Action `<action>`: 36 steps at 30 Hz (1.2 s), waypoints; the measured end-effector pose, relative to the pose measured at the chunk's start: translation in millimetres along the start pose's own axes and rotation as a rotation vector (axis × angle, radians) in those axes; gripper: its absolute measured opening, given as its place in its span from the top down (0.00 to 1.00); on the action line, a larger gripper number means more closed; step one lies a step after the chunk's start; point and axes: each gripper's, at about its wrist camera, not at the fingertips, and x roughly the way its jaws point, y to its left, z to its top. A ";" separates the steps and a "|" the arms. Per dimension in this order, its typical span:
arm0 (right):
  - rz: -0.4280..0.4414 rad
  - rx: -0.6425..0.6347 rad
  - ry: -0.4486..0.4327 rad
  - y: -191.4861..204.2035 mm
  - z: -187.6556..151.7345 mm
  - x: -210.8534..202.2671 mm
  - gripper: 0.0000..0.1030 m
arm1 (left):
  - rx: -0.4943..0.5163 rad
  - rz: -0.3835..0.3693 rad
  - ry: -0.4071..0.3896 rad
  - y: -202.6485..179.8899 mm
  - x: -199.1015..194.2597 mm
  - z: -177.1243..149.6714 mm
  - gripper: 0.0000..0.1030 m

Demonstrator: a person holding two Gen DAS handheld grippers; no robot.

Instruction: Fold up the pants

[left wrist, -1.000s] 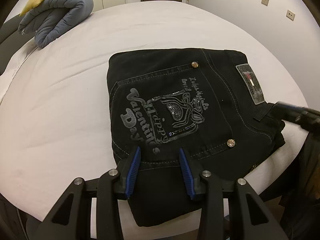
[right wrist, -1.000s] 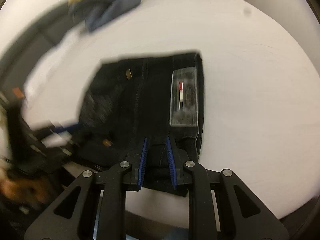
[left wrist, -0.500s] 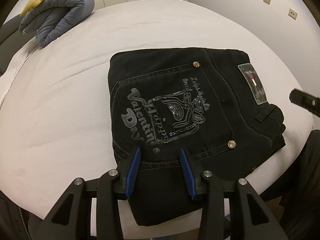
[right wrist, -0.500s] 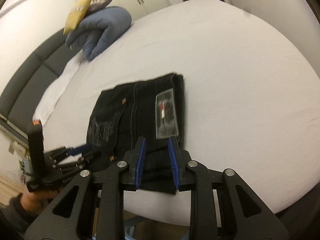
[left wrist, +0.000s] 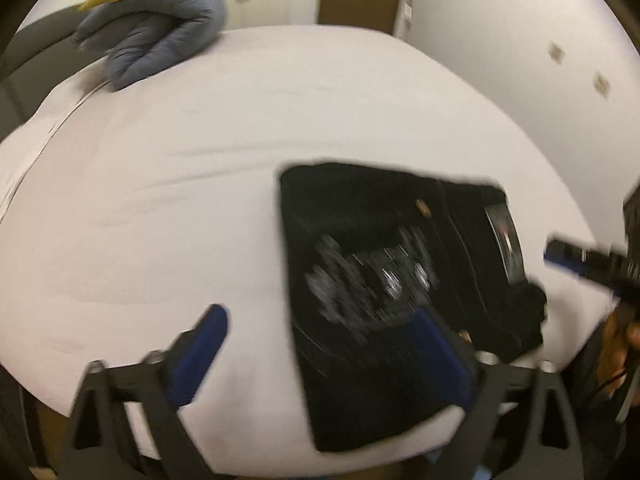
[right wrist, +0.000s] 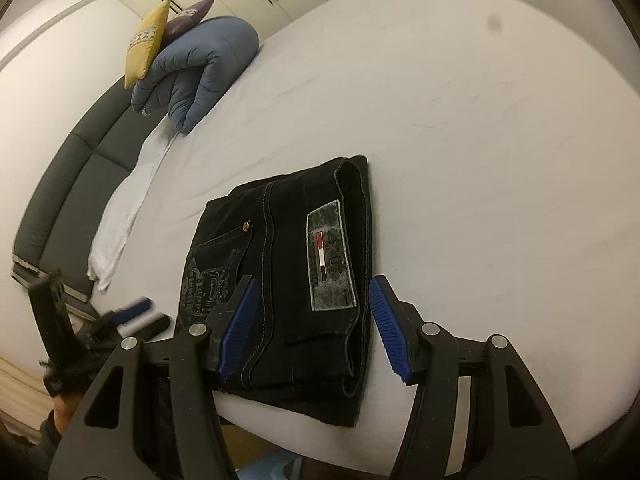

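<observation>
- Black denim pants (right wrist: pixel 280 276), folded into a compact rectangular bundle, lie flat on the white-sheeted bed (right wrist: pixel 480 140), near its front edge.
- A grey rectangular brand patch (right wrist: pixel 330 256) with a red, white and dark stripe faces up on the waistband; a printed back pocket (right wrist: pixel 212 280) with a metal rivet is also uppermost.
- Right claw (right wrist: pixel 314 330): jaws spread wide, blue ribbed pads (right wrist: pixel 240 320) standing either side of the waistband end of the bundle. Whether the pads touch the cloth cannot be told; nothing is gripped.
- Left claw (left wrist: pixel 320 356): jaws spread wide, nothing held. One blue pad is over bare sheet, the other over the near part of the pants. This view is heavily motion-blurred.
- Each claw appears at the edge of the other's view, both clear of the bundle.
- A rolled blue-grey quilted duvet (right wrist: pixel 200 68) rests at the far end of the bed, with a yellow cushion (right wrist: pixel 146 44) and a purple cushion (right wrist: pixel 190 18) against it.
</observation>
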 end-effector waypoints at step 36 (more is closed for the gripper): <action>0.106 -0.032 0.003 40.3 125.3 52.6 0.85 | 0.041 -0.197 0.047 -25.9 50.4 137.6 0.77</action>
